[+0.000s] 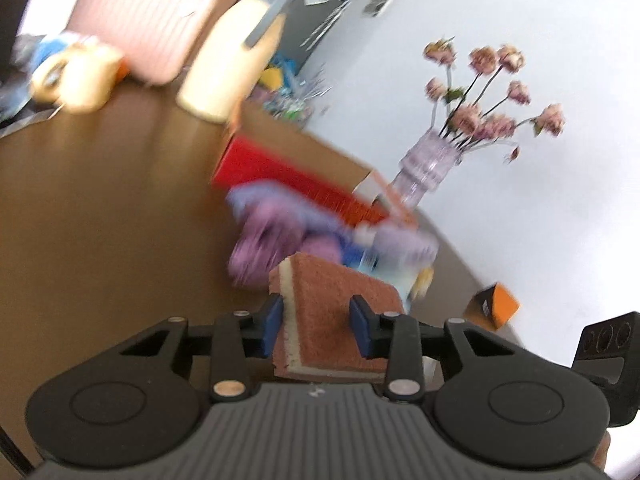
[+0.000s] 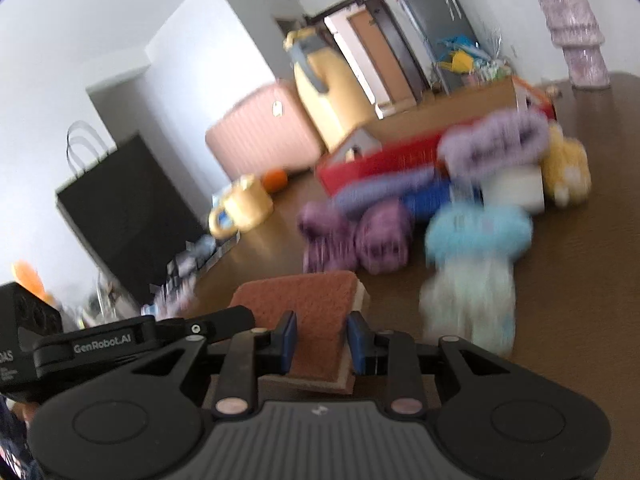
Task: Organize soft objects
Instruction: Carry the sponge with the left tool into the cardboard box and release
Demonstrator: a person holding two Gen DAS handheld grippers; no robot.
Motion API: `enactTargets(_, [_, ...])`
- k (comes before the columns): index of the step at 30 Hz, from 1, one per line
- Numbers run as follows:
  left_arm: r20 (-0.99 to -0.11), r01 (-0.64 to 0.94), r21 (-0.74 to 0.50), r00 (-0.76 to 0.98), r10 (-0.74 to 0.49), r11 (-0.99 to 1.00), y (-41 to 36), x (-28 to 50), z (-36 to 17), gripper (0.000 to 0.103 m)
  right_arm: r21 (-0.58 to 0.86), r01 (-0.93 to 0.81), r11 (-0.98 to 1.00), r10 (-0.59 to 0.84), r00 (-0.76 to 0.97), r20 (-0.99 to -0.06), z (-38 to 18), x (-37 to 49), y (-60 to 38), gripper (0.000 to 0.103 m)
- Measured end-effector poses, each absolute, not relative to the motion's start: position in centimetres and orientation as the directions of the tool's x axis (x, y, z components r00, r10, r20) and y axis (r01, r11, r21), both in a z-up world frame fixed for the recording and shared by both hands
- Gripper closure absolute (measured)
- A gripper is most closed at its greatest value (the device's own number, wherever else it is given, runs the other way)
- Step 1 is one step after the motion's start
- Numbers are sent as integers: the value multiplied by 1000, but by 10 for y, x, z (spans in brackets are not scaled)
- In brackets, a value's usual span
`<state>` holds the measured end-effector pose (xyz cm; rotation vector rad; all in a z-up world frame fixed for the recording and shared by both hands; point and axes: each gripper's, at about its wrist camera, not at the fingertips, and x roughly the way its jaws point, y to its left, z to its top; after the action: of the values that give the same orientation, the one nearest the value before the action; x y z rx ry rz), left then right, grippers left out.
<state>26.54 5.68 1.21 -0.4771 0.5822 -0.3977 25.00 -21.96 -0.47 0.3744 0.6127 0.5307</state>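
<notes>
- The left gripper (image 1: 318, 322) had its blue pads pressed against both sides of a reddish-brown sponge (image 1: 340, 312), which stood tilted between them, its pale foam layer facing left.
- The right gripper (image 2: 322, 338) was likewise closed onto a second brown sponge (image 2: 308, 316), the scouring face up and the pale layer showing at its right edge.
- Each sponge sat right at its gripper's fingertips, held above the brown table (image 2: 580, 280).
- Beyond the right sponge, purple plush pieces (image 2: 356, 236) lay near, a light blue fluffy toy (image 2: 480, 232) to the right, and a yellow plush (image 2: 568, 168) farther right; all were blurred.
- A red box (image 1: 276, 172) lay behind the pile, and a glass vase (image 1: 430, 160) of pink flowers stood at the far right.
- A yellow mug-shaped plush (image 2: 244, 204) sat at the far left.
</notes>
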Motion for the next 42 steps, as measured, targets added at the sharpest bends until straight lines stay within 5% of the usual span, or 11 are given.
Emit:
enactTargets(4, [-374,276,-488,791,-484,828,46,345,60,68,453,-365,814,548,741,-388,39,308,-224,75])
enactTargets(8, [-422,257,-468,776,-469,845,37,454,88,68,413,-366,834,524,759,-386,78,407,-221,75])
enactTargets(13, [-531,232,-441,712,-460,867,29,585,74,67,401,-301,865,479,731,-486,91,547,-216,75])
enactTargets(20, [-705,135,-276,644,-296,952,8,687,13,68,427,-200,882,457,583,-672,27,701,-199,75])
enactTargets(25, [-695,169,-133,687,-213,977,-6,690,14,54,433,-197,879,467,536,-703,-4,730,-183,74])
enactTargets(29, [-688,168,-137,693,-216,976,-5,684,22,50,392,-205,897,435,567,-699,4,726,-188,71])
enactTargets(42, [-547,162,-49,821,-162,986,4,549,160,27,253,-196,947,311,750,-584,158,585,-282,52])
